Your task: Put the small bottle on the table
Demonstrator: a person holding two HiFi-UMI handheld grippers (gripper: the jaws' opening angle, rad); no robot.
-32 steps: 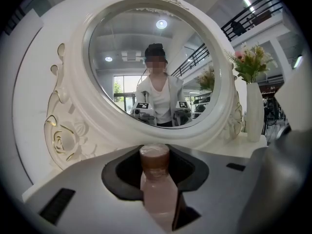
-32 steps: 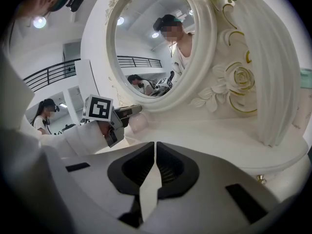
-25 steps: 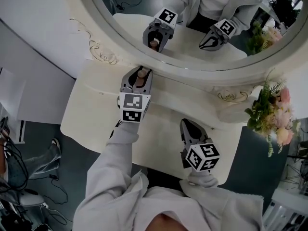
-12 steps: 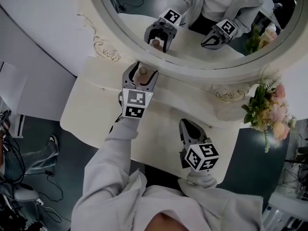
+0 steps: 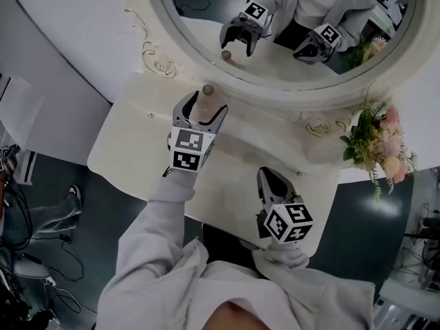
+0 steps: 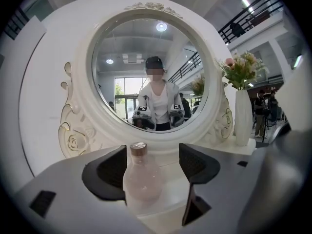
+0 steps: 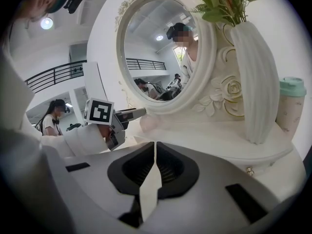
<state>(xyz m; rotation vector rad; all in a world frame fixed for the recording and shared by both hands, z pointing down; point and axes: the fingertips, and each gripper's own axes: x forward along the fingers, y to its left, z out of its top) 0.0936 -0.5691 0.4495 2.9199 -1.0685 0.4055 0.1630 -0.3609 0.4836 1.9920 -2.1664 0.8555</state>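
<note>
1. White dressing table point(image 5: 134, 150) with an oval carved-frame mirror point(image 6: 151, 67): the surface on which the task's thing stands, close to the foot of the mirror frame.
2. Left gripper point(image 5: 204, 112): its jaws are spread wide and are opening. The bottle is seen between them, and the pads are not seen pressing on it.
3. Right gripper point(image 7: 155, 162): it is held over the table's near edge, well apart from the bottle. Its jaws are closed together with nothing between them.
4. Small pale-pink translucent bottle with a brown cap point(image 6: 140, 179): it is set upright on the table.
   - Handling, as judged: light and stiff, with a smooth, probably slippery wall. It may break if made of glass, and is easily tipped. Hold is best taken across the rounded body below the neck, not at the cap.
   - Long axis: vertical, with the cap pointed upward and the base on the tabletop.
</note>
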